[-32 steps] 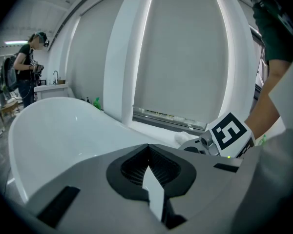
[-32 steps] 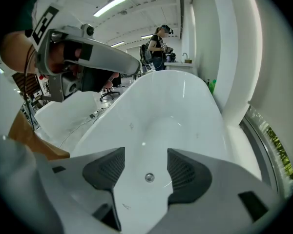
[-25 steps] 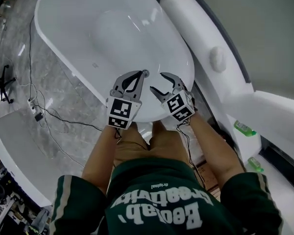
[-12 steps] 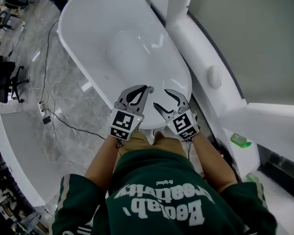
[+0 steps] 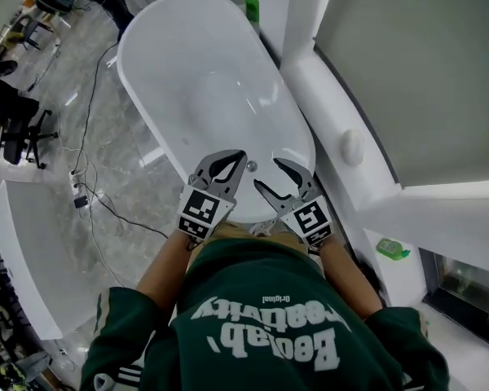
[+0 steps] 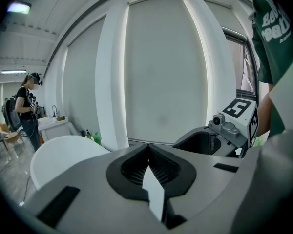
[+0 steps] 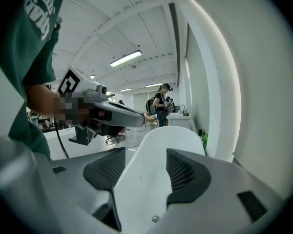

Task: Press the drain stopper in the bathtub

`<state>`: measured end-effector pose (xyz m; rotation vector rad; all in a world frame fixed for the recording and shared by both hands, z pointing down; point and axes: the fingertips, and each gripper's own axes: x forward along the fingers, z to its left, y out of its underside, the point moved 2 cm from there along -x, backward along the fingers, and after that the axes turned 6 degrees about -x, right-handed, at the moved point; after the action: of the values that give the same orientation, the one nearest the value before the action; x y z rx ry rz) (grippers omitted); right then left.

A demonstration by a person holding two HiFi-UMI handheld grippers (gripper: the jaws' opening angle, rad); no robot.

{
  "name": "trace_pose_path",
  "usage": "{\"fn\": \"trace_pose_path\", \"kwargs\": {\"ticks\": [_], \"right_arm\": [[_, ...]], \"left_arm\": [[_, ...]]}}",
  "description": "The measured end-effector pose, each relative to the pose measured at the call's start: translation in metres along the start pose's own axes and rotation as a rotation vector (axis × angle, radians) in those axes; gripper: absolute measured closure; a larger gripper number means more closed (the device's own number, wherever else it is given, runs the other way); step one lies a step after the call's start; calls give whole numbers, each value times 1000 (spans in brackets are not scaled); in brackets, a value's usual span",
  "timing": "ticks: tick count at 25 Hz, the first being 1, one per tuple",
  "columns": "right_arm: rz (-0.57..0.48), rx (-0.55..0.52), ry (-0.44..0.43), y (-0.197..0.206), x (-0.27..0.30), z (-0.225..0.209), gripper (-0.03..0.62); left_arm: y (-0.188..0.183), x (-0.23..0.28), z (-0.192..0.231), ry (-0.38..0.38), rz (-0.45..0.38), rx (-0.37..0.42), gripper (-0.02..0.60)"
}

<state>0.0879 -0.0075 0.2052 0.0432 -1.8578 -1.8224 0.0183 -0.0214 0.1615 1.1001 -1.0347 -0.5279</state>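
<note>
The white oval bathtub (image 5: pixel 187 63) lies below me, and its small round metal drain stopper (image 5: pixel 252 166) sits in the floor at the near end. My left gripper (image 5: pixel 240 156) hovers above that end, shut with nothing between its jaws, its tips just left of the stopper. My right gripper (image 5: pixel 266 172) is open, just right of the stopper. In the right gripper view the stopper (image 7: pixel 155 219) shows low between the parted jaws of the right gripper (image 7: pixel 145 167), with the tub (image 7: pixel 171 135) beyond. The left gripper view shows the left gripper (image 6: pixel 147 147) with its jaws closed together.
A white ledge with a round knob (image 5: pixel 350 147) runs along the tub's right side. Green bottles (image 5: pixel 251 6) stand at its far end, another green bottle (image 5: pixel 389 249) at lower right. Cables (image 5: pixel 90 194) trail over the grey floor on the left. A person (image 6: pixel 28 108) stands by a far counter.
The head view has swung, so more of the tub's far end shows. Both grippers stay over the near end by the stopper, left shut and right open throughout.
</note>
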Motion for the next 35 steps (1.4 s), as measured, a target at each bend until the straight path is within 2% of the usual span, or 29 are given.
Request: {"fn": "trace_pose_path", "kwargs": {"ticks": [4,8,12,17,19,24,35], "right_arm": [[-83,-34,3,-36,-16,2,332],[-152,-30,-3,-62,-31,-3,393],[-209,-15,17,-74,-44,-10,441],[-246,14,52,-80,-44,-20,553],[-255,14,55,-83,-44,-21,572],[-292,36,46,-94,-40,-21,579],[-302,-13,-4,-99,-30,-31,580]], "left_arm": [[-19,-15,-3,-4,-27,1,572],[-30,-20,-8,6,-40,4,572],[-34,-22,-12,12,-42,6,572],[-38,-27,-11,28,-33,10,572],[-39,-28,-11,34,-35,18,572],[-43,-27,-2,35,-39,19,572],[-50,-20,11,36,-69,57,572]]}}
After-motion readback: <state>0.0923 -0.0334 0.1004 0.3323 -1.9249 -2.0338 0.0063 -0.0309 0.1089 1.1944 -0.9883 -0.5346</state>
